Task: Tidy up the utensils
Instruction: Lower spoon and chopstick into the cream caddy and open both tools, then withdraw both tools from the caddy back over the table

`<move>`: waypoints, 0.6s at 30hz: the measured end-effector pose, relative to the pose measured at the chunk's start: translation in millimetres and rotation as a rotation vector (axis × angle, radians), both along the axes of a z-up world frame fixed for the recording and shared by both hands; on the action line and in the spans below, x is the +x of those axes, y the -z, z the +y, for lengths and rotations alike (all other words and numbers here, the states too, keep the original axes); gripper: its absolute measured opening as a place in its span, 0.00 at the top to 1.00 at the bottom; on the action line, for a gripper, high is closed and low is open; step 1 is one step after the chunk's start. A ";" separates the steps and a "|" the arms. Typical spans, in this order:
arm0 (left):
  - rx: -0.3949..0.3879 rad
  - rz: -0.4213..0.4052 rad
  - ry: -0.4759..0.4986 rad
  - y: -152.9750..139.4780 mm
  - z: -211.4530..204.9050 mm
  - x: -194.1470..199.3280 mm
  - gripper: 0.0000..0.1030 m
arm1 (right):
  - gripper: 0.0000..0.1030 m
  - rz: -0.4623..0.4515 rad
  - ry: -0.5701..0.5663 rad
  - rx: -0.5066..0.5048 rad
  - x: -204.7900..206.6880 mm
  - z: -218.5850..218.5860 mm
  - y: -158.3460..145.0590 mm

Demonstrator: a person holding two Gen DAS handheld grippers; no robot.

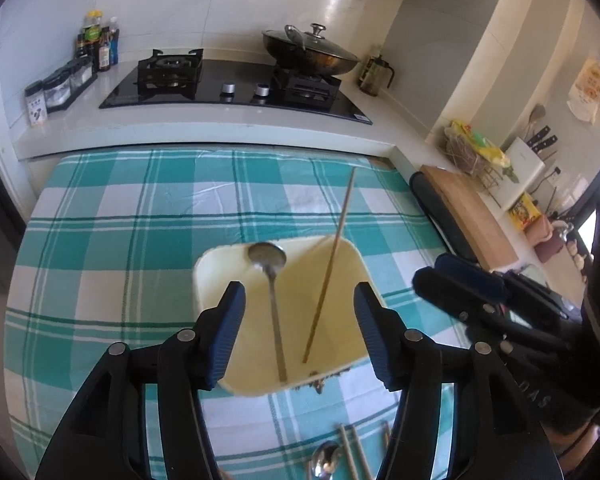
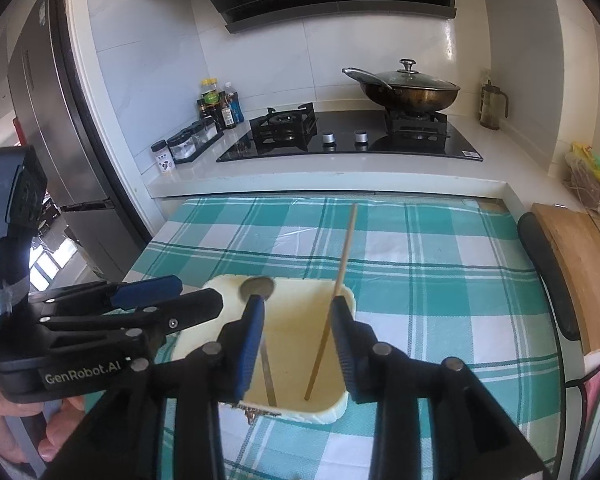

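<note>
A cream square container (image 1: 342, 344) (image 2: 340, 406) stands on the checked tablecloth. A metal spoon (image 1: 274, 300) (image 2: 257, 287) and one wooden chopstick (image 1: 332, 264) (image 2: 342, 264) lean inside it. My left gripper (image 1: 300, 332) is open and empty just above the container's near side. My right gripper (image 2: 298, 344) is open and empty over the container, with the chopstick beside its right finger. Another spoon (image 1: 326, 460) and more chopsticks (image 1: 354, 454) lie on the cloth below the left gripper. The right gripper also shows in the left wrist view (image 1: 460, 284), and the left gripper in the right wrist view (image 2: 160, 296).
The teal checked tablecloth (image 1: 120, 240) (image 2: 440, 280) covers the table. Behind it a counter holds a gas hob (image 1: 236, 84) (image 2: 352, 136), a lidded wok (image 1: 312, 54) (image 2: 410, 88) and bottles (image 1: 98, 44). A wooden cutting board (image 1: 468, 216) (image 2: 576, 268) lies at the right.
</note>
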State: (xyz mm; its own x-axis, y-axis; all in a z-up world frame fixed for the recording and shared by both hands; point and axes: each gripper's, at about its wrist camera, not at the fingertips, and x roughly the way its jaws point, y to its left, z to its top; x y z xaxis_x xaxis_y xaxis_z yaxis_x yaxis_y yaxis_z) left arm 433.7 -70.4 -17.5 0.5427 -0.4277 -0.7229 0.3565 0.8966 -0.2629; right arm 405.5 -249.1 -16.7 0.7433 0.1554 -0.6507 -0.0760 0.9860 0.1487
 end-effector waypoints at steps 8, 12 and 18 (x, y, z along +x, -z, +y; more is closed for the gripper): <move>0.208 0.000 0.007 59.0 66.9 -115.0 0.25 | 0.59 0.007 0.026 -0.112 -106.7 -34.9 29.2; 0.269 0.031 -0.077 119.8 101.6 -167.1 0.25 | 0.59 0.057 0.112 -0.162 -169.8 -64.3 84.9; 0.261 0.033 -0.253 168.1 135.6 -200.5 0.26 | 0.59 0.164 0.286 -0.211 -230.9 -112.3 166.2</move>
State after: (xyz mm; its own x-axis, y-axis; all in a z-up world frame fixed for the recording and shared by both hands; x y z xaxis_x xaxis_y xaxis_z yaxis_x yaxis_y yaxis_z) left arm 233.2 65.2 -185.6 0.5819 -0.0812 -0.8092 0.1097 0.9937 -0.0209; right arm 174.6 -361.4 -182.8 0.6205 -0.1930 -0.7601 0.2140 0.9741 -0.0727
